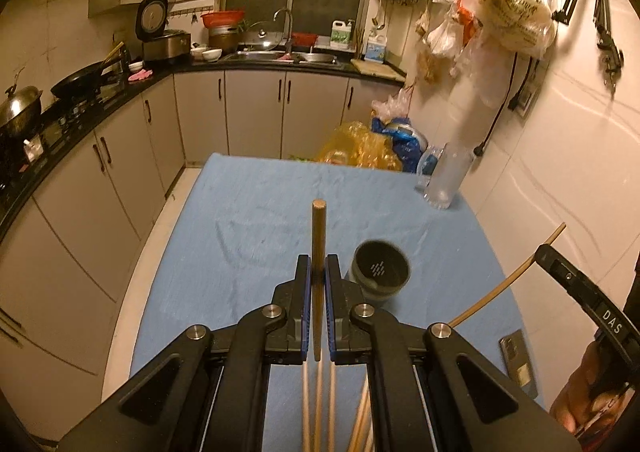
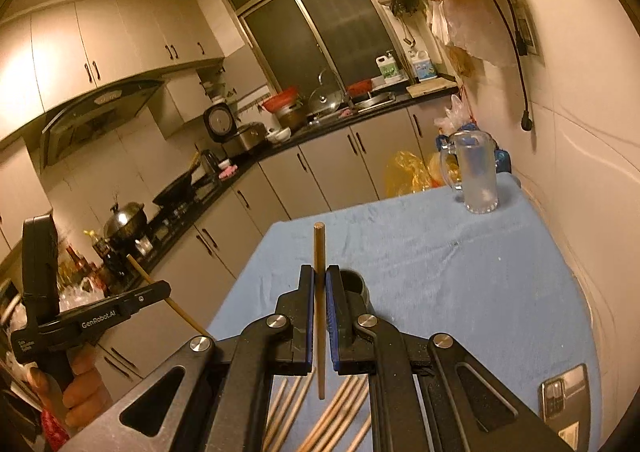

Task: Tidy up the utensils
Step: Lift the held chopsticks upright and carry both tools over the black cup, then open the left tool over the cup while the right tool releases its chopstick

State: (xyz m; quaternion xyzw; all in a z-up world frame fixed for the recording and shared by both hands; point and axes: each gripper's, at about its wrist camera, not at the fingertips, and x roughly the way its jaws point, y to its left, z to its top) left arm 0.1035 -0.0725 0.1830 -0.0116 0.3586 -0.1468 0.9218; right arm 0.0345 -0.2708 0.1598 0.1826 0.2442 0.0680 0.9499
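The left gripper [image 1: 319, 272] is clamped on a round, light-brown wooden chopstick [image 1: 318, 236]; the right gripper [image 2: 319, 284] pinches another chopstick [image 2: 319, 252] — both sticks point to 12 o'clock above the blue tablecloth [image 1: 248, 211], with a dark cylindrical holder [image 1: 380, 270] at 2 o'clock of the left claw.

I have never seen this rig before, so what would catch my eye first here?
Each gripper pinches one wooden chopstick: the left gripper on its chopstick, the right gripper on another, above a blue cloth table. A dark holder cup stands just ahead, loose chopsticks below, a clear pitcher at the far corner.
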